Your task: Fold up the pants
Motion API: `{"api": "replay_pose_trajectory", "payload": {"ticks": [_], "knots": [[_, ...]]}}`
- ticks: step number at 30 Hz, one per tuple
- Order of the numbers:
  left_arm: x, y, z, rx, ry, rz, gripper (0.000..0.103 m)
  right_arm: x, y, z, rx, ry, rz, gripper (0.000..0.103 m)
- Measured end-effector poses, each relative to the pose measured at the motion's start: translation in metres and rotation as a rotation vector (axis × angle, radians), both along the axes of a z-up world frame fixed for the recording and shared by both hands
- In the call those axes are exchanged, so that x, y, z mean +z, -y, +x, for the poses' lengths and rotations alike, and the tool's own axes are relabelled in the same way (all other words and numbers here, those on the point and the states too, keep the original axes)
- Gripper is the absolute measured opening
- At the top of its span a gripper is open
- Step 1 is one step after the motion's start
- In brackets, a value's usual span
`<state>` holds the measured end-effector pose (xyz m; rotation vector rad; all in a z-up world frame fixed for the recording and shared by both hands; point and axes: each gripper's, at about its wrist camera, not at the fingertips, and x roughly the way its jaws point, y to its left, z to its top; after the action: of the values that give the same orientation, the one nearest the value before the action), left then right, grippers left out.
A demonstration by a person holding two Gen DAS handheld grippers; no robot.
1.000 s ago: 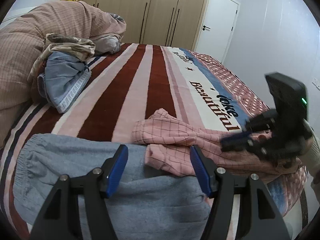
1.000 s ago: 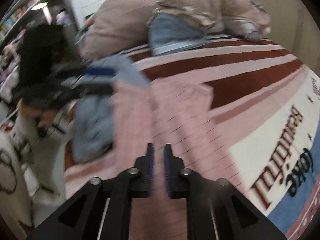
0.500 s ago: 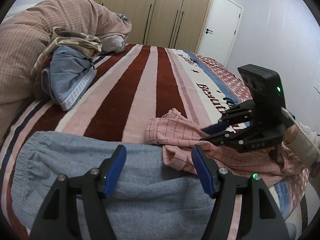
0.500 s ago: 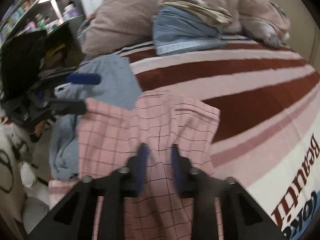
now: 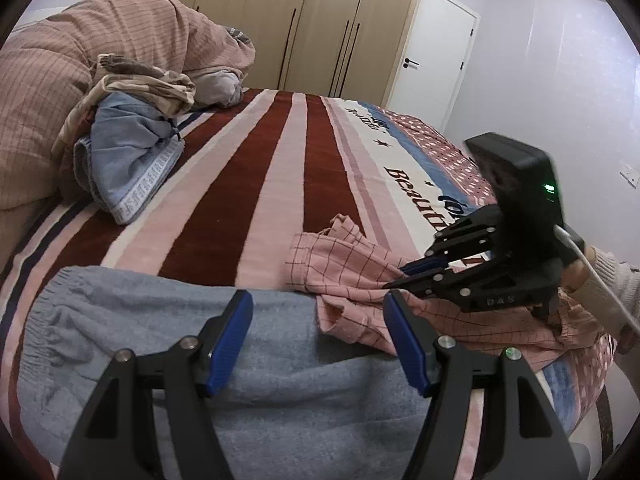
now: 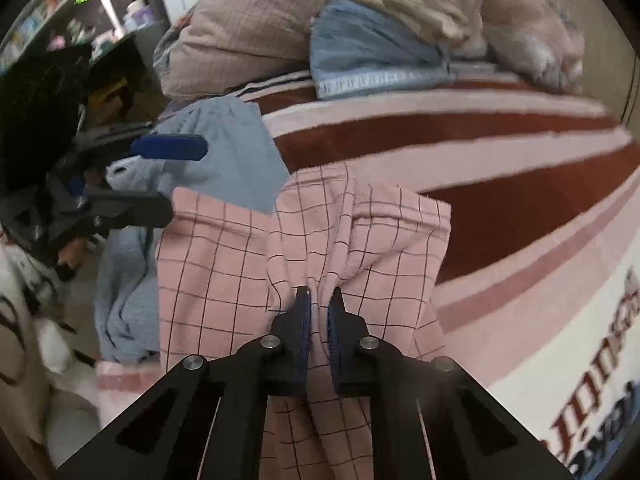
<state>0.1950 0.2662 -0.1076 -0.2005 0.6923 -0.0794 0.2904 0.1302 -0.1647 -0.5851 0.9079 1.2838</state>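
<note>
Pinching pink checked pants [image 6: 304,248], soft, light, best held at hems: right gripper [image 6: 319,304] clamped on fabric, left gripper [image 5: 318,336] spread empty.

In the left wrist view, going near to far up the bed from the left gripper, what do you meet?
left gripper → grey sweatpants → pink checked pants → folded blue garment → bunched pink duvet → wardrobe
</note>
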Motion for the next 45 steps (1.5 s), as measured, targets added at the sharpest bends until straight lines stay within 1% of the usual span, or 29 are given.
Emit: {"api": "replay_pose_trajectory", "payload": {"ticks": [2,4,7,11,14,18,21,24,26,27,29,30,31,34,36,37,38,39,40,42,43,45], "knots": [[0.001,0.001,-0.001,-0.001,0.003,0.003,0.064,0.009,0.007,-0.005,-0.025,-0.001,0.042,0.002],[0.003,0.003,-0.002,-0.004,0.006,0.001,0.064,0.021,0.014,-0.011,-0.041,0.026,0.074,0.001],[0.006,0.005,-0.003,-0.013,0.007,0.0,0.064,0.046,0.032,-0.017,-0.08,0.052,0.13,0.001],[0.008,0.01,-0.002,-0.037,0.001,-0.009,0.064,0.076,0.053,-0.025,-0.089,0.059,0.199,0.001],[0.008,0.019,0.002,-0.071,-0.008,-0.008,0.065,0.093,0.066,-0.031,-0.09,0.047,0.242,0.001],[0.002,0.029,0.012,-0.097,-0.03,-0.016,0.065,0.103,0.073,-0.04,-0.05,0.004,0.309,0.001],[-0.003,0.038,0.021,-0.123,-0.033,-0.046,0.065,0.107,0.082,-0.048,-0.021,-0.022,0.342,0.001],[0.0,0.047,0.026,-0.18,0.008,-0.078,0.065,0.105,0.096,-0.045,-0.014,-0.093,0.379,0.001],[0.002,0.055,0.03,-0.205,0.027,-0.08,0.065,0.099,0.105,-0.037,-0.03,-0.102,0.375,0.002],[0.003,0.059,0.033,-0.203,0.025,-0.071,0.065,0.095,0.108,-0.031,-0.05,-0.106,0.361,0.002],[0.002,0.063,0.037,-0.191,0.016,-0.059,0.065,0.083,0.115,-0.011,-0.137,-0.078,0.299,0.002],[0.001,0.064,0.039,-0.19,0.009,-0.056,0.065,0.077,0.118,-0.003,-0.183,-0.063,0.269,0.002],[0.0,0.065,0.04,-0.192,0.005,-0.056,0.065,0.068,0.122,0.01,-0.255,-0.048,0.231,0.002],[-0.004,0.065,0.043,-0.185,-0.024,-0.045,0.065,0.053,0.126,0.027,-0.348,0.001,0.158,0.002],[-0.005,0.068,0.045,-0.192,-0.038,-0.043,0.065,0.043,0.127,0.031,-0.379,0.036,0.112,0.002],[-0.004,0.069,0.045,-0.196,-0.039,-0.045,0.065,0.041,0.129,0.031,-0.376,0.029,0.116,0.002],[-0.004,0.07,0.047,-0.198,-0.038,-0.05,0.065,0.041,0.133,0.031,-0.361,-0.002,0.147,0.002],[-0.004,0.072,0.049,-0.206,-0.04,-0.052,0.065,0.043,0.139,0.031,-0.34,-0.036,0.187,0.002],[-0.003,0.075,0.05,-0.212,-0.041,-0.049,0.065,0.048,0.147,0.026,-0.315,-0.067,0.249,0.002],[-0.002,0.085,0.053,-0.23,-0.043,-0.037,0.065,0.056,0.158,0.017,-0.281,-0.083,0.305,0.002],[-0.002,0.089,0.054,-0.24,-0.046,-0.029,0.065,0.06,0.167,0.013,-0.273,-0.084,0.315,0.002],[-0.002,0.101,0.059,-0.262,-0.055,-0.007,0.065,0.06,0.177,0.011,-0.302,-0.078,0.284,0.002]]}}
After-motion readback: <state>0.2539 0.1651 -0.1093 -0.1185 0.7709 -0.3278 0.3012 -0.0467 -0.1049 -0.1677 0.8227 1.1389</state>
